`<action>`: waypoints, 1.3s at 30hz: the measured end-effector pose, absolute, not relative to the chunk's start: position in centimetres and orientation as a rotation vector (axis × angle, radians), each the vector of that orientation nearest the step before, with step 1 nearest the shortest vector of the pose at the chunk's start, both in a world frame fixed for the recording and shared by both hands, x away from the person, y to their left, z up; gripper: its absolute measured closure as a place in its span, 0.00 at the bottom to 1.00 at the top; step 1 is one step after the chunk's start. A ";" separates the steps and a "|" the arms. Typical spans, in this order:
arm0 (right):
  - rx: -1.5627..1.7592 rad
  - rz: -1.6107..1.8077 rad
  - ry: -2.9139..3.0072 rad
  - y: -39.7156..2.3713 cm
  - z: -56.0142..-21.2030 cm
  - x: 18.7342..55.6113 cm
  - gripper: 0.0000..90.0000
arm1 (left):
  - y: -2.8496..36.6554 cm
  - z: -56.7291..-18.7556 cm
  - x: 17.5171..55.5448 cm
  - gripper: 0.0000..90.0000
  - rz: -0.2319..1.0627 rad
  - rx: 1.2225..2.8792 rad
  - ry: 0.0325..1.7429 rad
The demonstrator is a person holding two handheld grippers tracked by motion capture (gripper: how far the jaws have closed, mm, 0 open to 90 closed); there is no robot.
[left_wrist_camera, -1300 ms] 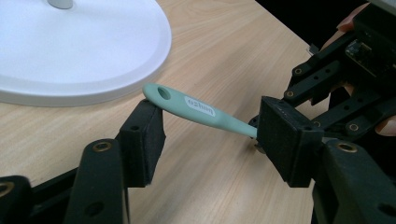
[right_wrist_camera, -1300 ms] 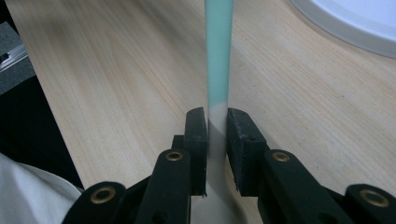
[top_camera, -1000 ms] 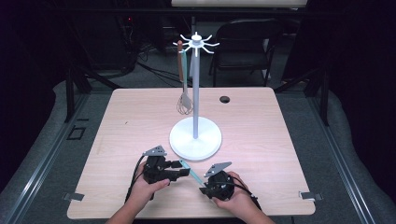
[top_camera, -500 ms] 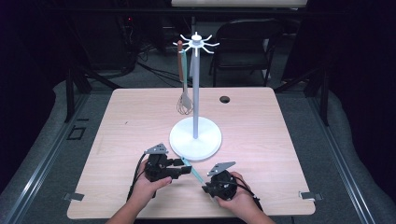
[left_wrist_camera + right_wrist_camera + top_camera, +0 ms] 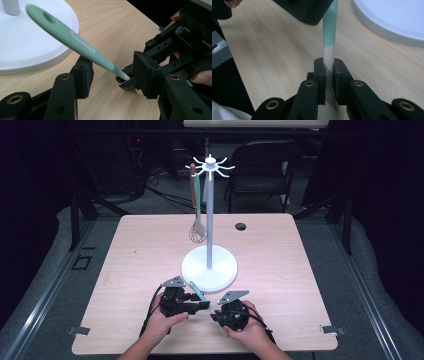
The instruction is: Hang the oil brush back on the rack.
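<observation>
While a whisk (image 5: 198, 231) hung from the white stand (image 5: 209, 268) on the wooden tabletop (image 5: 280, 270), dark surroundings and a chair (image 5: 260, 167) lay beyond. The right claw (image 5: 328, 71) clenched the white end of the green-handled utensil (image 5: 72, 41). The left claw (image 5: 112, 75), its jaws just closing, stood released around the handle, which slanted up between them toward the stand's base.
</observation>
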State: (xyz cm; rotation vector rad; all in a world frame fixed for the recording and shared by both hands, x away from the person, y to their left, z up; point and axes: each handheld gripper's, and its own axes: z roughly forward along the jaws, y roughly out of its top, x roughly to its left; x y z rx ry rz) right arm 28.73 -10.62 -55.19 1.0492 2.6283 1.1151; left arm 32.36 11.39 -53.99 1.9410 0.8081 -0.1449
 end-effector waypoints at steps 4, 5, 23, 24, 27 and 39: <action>1.064 1.132 2.608 -10.4 -55.0 29.1 0.92 | 11.2 -53.9 32.3 0.62 -0.146 1.948 0.803; 1.072 1.149 2.599 -10.3 -55.1 29.1 0.92 | 11.2 -53.9 32.3 0.63 -0.143 1.952 0.802; 1.112 1.183 2.548 -9.8 -54.6 29.7 0.92 | 10.2 -52.9 32.4 0.90 -0.131 1.921 0.777; 1.119 1.192 2.540 -9.8 -54.7 29.7 0.92 | 10.1 -52.9 32.4 0.91 -0.131 1.919 0.776; 1.124 1.206 2.525 -9.8 -54.6 29.6 0.92 | 9.9 -52.8 32.4 0.93 -0.118 1.929 0.772; 1.141 1.233 2.539 -10.6 -54.1 29.4 0.80 | 9.8 -51.7 32.8 0.94 -0.119 1.970 0.722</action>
